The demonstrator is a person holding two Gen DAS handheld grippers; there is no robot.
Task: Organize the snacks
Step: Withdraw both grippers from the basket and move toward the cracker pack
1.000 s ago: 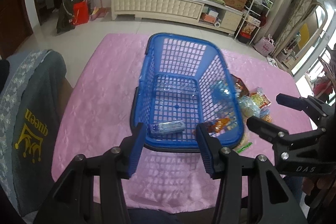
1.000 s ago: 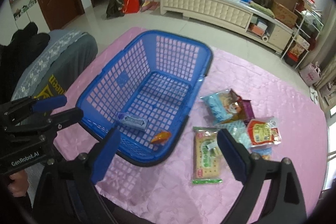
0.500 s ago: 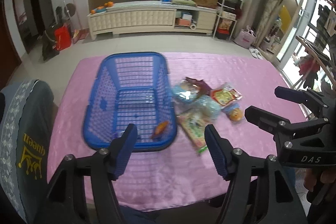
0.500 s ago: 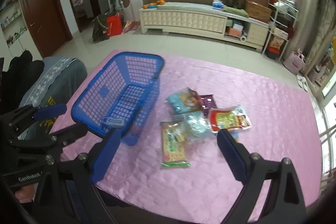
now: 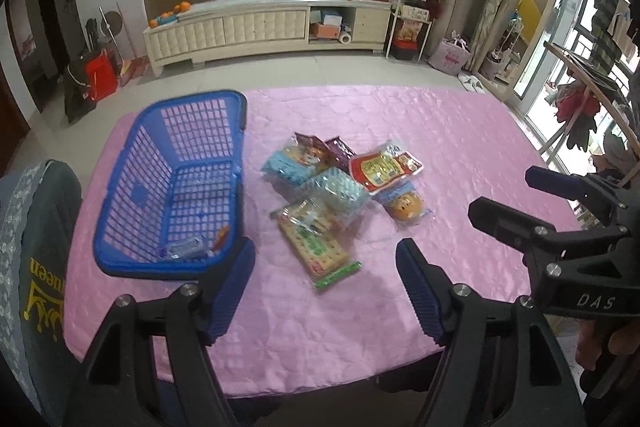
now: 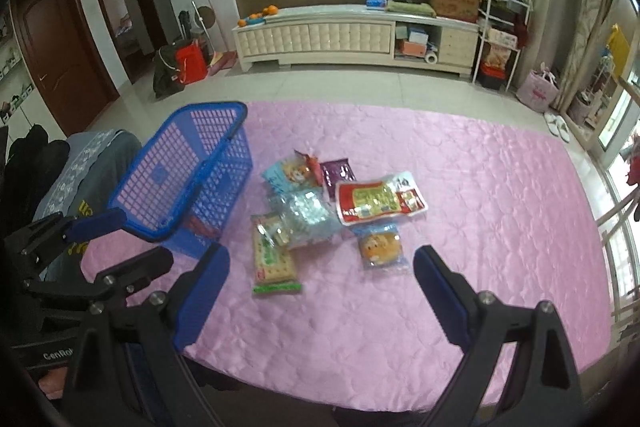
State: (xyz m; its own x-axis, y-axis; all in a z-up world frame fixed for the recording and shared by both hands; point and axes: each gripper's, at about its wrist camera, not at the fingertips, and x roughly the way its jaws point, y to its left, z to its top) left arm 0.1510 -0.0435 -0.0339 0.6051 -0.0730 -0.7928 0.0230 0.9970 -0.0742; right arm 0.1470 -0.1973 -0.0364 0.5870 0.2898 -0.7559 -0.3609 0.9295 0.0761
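A blue plastic basket (image 5: 172, 187) (image 6: 188, 183) stands on the left of the pink table. It holds a small blue packet (image 5: 182, 249) and an orange snack (image 5: 221, 237). A pile of snack packs lies right of it: a green cracker pack (image 5: 316, 243) (image 6: 272, 259), a red pack (image 5: 384, 167) (image 6: 378, 201), a light blue bag (image 5: 292, 163), a round bun pack (image 5: 406, 209) (image 6: 380, 247). My left gripper (image 5: 326, 291) is open and empty above the near table edge. My right gripper (image 6: 322, 295) is open and empty, also near the front edge.
The pink quilted tablecloth (image 5: 400, 115) covers the table. A chair with a grey garment (image 5: 28, 247) stands at the left edge. A long white cabinet (image 5: 260, 27) and shelves stand across the floor behind. The right gripper shows at right in the left wrist view (image 5: 560, 235).
Both grippers have pulled back from the basket and swung right. The snack pile now sits in the middle of both views. Both stay open.
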